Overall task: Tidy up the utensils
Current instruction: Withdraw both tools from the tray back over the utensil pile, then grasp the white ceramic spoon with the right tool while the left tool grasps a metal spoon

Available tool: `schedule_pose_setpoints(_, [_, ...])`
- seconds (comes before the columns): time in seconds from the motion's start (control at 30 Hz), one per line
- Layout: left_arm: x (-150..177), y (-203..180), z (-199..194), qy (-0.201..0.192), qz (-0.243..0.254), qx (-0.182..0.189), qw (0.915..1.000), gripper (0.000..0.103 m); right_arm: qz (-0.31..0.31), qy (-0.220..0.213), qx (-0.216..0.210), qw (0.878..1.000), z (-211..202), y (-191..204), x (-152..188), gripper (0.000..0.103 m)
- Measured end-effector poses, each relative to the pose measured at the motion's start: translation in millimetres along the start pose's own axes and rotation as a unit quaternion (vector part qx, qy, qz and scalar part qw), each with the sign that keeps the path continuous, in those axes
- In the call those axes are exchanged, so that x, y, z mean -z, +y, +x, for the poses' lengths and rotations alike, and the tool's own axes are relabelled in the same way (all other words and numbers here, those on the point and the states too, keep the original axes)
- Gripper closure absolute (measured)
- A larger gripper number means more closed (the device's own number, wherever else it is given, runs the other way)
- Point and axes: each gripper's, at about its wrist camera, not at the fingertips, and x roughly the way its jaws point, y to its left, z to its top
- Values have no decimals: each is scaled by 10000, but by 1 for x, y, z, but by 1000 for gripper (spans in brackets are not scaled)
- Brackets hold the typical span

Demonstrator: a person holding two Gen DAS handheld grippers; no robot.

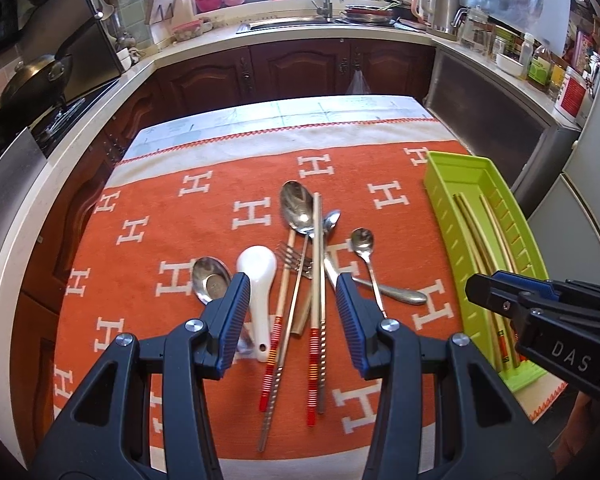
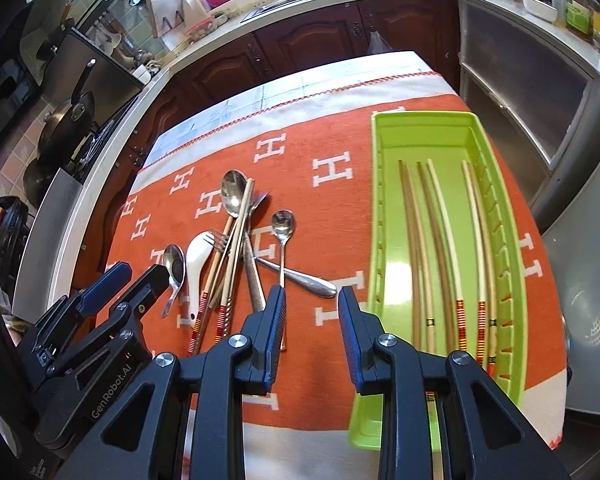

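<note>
A table covered by an orange cloth (image 1: 228, 176) patterned with white H shapes stands in a kitchen. Near the middle of the table lies a loose pile of utensils: a large steel spoon (image 1: 298, 208), a white ceramic spoon (image 1: 258, 280), a fork (image 1: 296, 258), a small teaspoon (image 1: 363, 242), another steel spoon (image 1: 210, 280) toward the left edge, and red-banded chopsticks (image 1: 315, 320) crossing the heap. Along the table's right edge sits a long green tray (image 2: 380, 200) holding several chopsticks (image 2: 444, 240) laid lengthwise, side by side.

The left gripper (image 1: 292, 296) hangs above the pile, its blue-padded jaws spread apart with nothing between the pads. The right gripper (image 2: 312, 308) hangs over the cloth between the pile and the tray's left wall, jaws likewise parted and empty.
</note>
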Motion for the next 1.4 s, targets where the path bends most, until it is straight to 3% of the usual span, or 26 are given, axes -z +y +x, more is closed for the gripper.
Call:
schedule_pose_setpoints(0.77, [22,48,21,206,-351,-82,9991,62,-245,255,-86,9993,47,29,-8,76])
schedule_pose_setpoints(1.2, [36,97,42,419,-1007,297,9936,62,-325,421,-216,9984,79,43,-9,76])
schedule_pose_setpoints(1.4, [35,113,57,534,-1290,616,9883,62,-478,486,-548,9962,98,61,-13,76])
